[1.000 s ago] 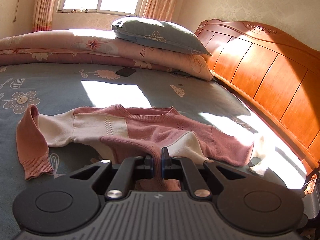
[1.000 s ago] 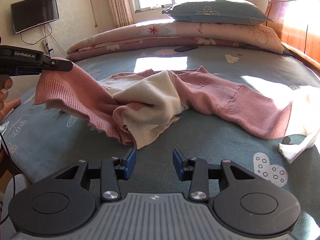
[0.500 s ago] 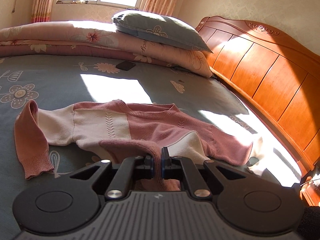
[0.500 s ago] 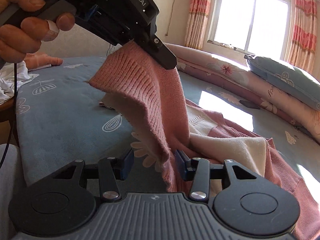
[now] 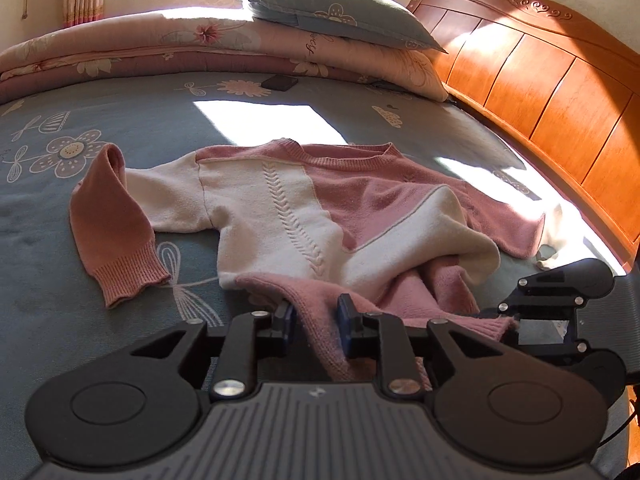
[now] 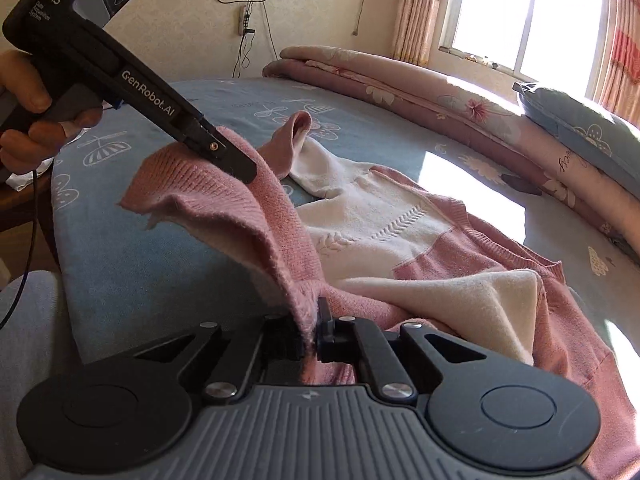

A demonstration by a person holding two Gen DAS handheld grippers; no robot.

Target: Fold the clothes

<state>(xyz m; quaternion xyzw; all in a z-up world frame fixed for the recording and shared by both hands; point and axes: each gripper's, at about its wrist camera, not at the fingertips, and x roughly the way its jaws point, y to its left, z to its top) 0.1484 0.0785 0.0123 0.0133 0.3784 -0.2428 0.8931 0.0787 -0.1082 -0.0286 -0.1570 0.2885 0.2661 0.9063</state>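
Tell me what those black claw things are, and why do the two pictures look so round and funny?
Those are two grabbers, each with two fingers. A person holds one in each hand; no robot is here. Each grabber carries a small wide-eyed camera that looks along its fingers, which bends the picture round.

One picture is from the left gripper. Its jaws are opening, with the pink hem between them. The other picture is from the right gripper, pinched shut on the same hem.

On the bed lies a pink and cream sweater, spread out, one sleeve curled over. Farther back are a folded quilt and a pillow. In the right gripper's picture you can see the person's hand holding the left gripper's handle.
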